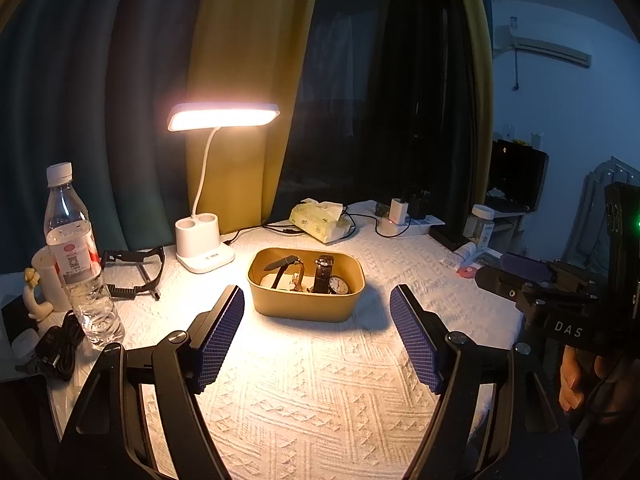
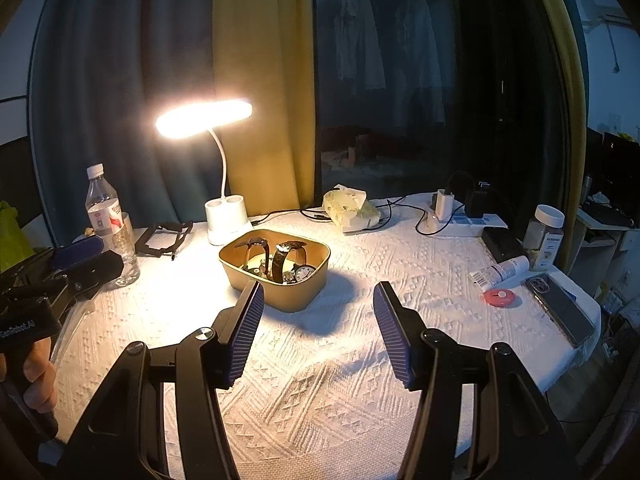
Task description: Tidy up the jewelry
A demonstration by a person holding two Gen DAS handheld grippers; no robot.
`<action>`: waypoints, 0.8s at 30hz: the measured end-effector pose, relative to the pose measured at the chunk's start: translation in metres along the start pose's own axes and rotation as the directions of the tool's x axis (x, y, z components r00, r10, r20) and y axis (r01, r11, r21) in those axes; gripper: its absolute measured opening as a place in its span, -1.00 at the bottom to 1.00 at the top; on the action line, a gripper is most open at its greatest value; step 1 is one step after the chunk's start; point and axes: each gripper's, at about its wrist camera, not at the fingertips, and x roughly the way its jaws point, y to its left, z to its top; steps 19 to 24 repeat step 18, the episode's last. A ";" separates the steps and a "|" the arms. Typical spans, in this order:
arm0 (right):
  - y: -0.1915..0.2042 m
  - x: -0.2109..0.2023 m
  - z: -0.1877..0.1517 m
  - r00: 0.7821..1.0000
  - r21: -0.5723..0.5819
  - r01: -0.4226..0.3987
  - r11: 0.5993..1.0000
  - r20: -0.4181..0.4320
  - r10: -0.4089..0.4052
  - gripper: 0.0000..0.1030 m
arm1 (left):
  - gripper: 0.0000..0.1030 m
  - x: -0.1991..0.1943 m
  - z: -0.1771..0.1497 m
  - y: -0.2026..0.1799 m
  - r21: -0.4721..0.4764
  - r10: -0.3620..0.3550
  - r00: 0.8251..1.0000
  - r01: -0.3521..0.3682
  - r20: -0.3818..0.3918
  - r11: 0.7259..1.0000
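Watch box (image 1: 306, 284) beyond spread fingers (image 1: 218, 336)

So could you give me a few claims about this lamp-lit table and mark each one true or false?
1. The white gooseneck desk lamp is switched on. True.
2. The tan rounded-rectangle plastic box holds wristwatches. True.
3. The left gripper is clamped on a watch. False: its jaws stand open with nothing between them.
4. The clear plastic water bottle lies on its side. False: it stands upright, cap on.
5. The right gripper is inside the box. False: it is in front of the box, open.
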 end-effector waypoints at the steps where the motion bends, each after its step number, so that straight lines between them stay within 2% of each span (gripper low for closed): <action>1: 0.001 0.002 0.000 1.000 0.000 0.000 1.000 -0.003 0.000 0.11 | 0.52 0.000 0.000 0.000 0.000 -0.001 1.000 0.001 0.001 1.000; 24: -0.001 0.025 0.002 0.999 -0.016 0.005 1.000 -0.048 -0.006 0.12 | 0.52 0.020 0.003 0.004 0.003 0.002 0.999 -0.001 -0.033 1.000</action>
